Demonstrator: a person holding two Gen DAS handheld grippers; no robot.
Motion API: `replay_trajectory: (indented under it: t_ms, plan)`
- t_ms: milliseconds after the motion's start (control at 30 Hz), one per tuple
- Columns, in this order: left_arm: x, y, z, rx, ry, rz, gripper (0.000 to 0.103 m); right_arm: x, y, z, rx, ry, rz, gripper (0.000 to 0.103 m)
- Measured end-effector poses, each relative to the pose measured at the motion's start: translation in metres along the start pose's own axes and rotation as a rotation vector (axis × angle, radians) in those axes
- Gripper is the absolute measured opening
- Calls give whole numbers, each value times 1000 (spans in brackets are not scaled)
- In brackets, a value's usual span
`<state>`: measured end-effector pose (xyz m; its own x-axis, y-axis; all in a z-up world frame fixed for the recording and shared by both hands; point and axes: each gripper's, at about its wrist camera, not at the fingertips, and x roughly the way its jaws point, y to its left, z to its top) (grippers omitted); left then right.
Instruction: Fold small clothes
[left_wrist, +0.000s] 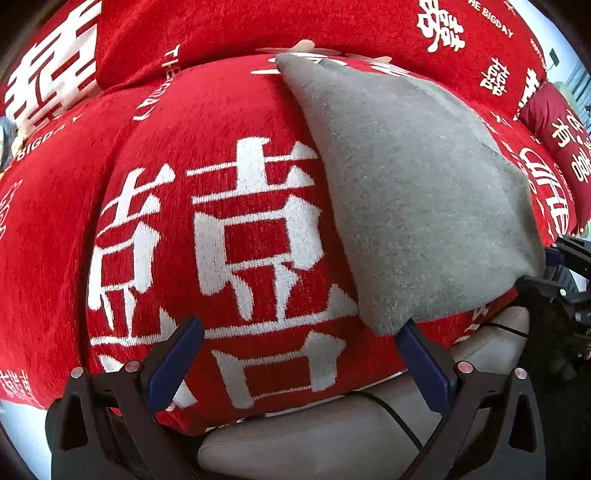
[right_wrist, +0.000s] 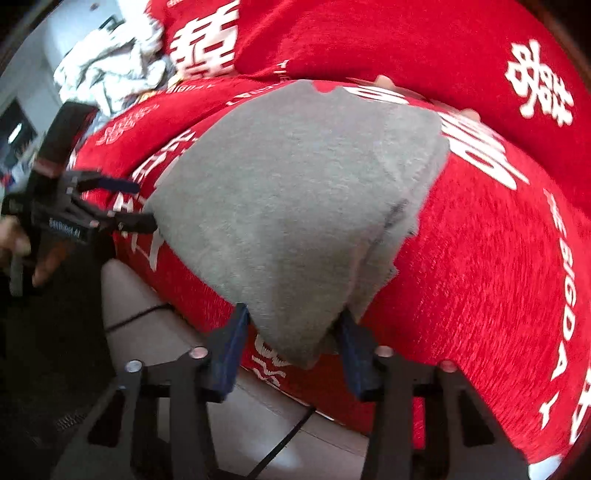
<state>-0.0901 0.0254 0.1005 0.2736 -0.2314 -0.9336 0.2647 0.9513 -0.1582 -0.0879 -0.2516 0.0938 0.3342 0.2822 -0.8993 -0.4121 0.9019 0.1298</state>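
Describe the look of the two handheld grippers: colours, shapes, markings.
Both are black frames of angular, cut-out struts with round silver bolt heads at the pivots. Each finger ends in a flat dark-blue pad. In its own camera the left gripper shows this plainly, as does the right gripper. Seen from the right wrist, the left gripper's body carries small white lettering, too blurred to read surely. No sleeve is visible.

The small garment (left_wrist: 406, 192) is plain heather grey. The cover (left_wrist: 221, 129) under it is bright red with large white Chinese characters and white lettering. Each tool (right_wrist: 293, 347) has black arms and dark blue pads (right_wrist: 229, 354).
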Motion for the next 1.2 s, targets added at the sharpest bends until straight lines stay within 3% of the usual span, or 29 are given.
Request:
replay_trajectory:
  t_ms: [200, 533, 733, 833, 867, 900, 933, 1067, 1200]
  plan:
    - [-1, -6, 0, 23, -6, 16, 103, -1, 0, -5, 48, -10, 42, 53]
    - [8, -4, -1, 15, 26, 35, 103, -4, -9, -5, 102, -44, 118, 53]
    - [-10, -6, 2, 40, -22, -5, 103, -20, -16, -4, 123, -102, 148, 54]
    - [0, -4, 7, 32, 3, 11, 103, -16, -20, -1, 153, -107, 181, 53]
    - [6, -2, 7, 23, 23, 21, 103, -13, -18, 1, 148, -106, 185, 43]
    - [10, -2, 7, 15, 40, 26, 103, -10, -15, 2, 132, -99, 185, 15]
    - [14, 0, 7, 10, 55, 30, 103, -5, -12, 3, 117, -70, 165, 6]
    - [23, 8, -1, -16, 100, 104, 103, -1, -21, -4, 113, -26, 102, 5]
    - [12, 17, 1, -64, 74, 33, 103, -7, -32, -6, 133, -36, 125, 5]
